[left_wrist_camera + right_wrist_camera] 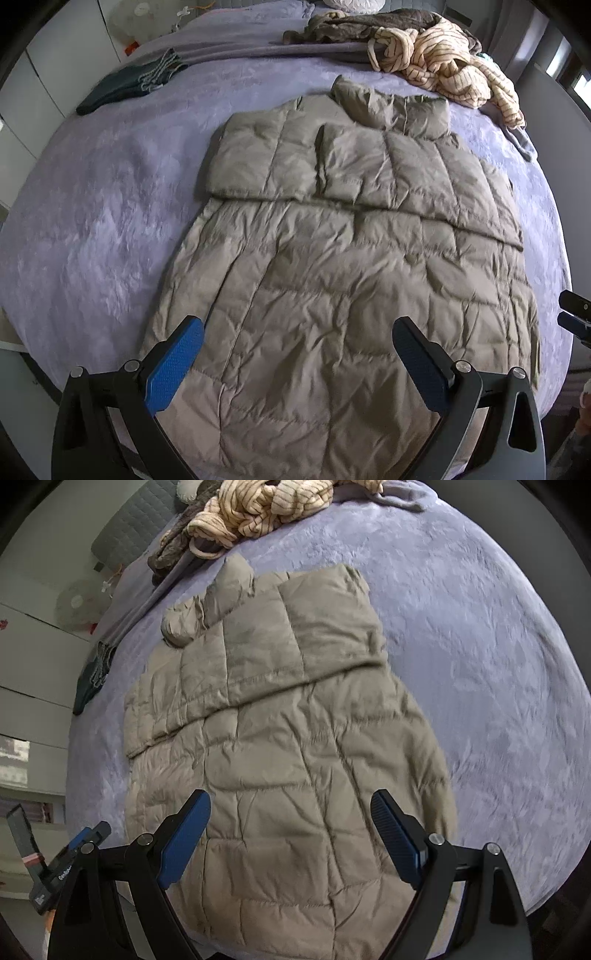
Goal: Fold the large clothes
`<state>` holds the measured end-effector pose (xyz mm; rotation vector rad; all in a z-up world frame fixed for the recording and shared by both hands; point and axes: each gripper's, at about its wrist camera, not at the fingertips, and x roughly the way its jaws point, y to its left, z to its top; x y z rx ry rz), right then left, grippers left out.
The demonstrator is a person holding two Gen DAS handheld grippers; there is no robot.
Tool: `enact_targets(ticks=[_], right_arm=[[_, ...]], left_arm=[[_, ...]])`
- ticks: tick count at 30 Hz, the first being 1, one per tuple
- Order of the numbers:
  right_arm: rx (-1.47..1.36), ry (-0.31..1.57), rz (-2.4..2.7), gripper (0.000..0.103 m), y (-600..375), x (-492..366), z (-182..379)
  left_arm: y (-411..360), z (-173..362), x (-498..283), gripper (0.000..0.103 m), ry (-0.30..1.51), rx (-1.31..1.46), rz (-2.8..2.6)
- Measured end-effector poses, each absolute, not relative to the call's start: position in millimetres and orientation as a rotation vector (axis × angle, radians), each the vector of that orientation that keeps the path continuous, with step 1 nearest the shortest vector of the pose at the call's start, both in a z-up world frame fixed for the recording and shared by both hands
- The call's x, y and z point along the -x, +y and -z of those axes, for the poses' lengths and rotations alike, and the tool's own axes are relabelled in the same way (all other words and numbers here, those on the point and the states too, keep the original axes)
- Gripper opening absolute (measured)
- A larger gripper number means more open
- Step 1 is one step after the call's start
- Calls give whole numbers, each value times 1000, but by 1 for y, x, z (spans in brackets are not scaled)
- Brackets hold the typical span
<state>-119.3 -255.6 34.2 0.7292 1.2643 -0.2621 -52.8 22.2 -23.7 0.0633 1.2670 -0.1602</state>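
Observation:
A long khaki quilted down coat (332, 266) lies flat on the lilac bed cover (96, 221), collar at the far end, both sleeves folded across its chest. The same coat (280, 746) fills the right wrist view. My left gripper (297, 328) hovers above the coat's hem, jaws wide apart, nothing between the blue pads. My right gripper (291, 805) also stands open over the hem end, holding nothing. The right gripper's body (576, 314) shows at the right edge of the left wrist view; the left one (74, 853) shows at the lower left of the right wrist view.
A cream striped garment (450, 66) and a brown one (369, 22) are heaped at the head of the bed. A dark teal folded garment (125, 85) lies at the far left. White cupboards (33, 664) and a fan (77, 602) stand beside the bed.

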Motion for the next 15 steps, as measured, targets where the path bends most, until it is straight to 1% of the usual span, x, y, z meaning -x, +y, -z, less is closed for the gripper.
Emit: enact_targets(ticks=[5,15], right_arm=[[-772,1275,295,90,-236,141,-24],[-842,1250,340,90,-200,191,-26]], left_arm=[[39,39,72,102,1298,-88,170],[70,45,104,102,1299,-97,211]])
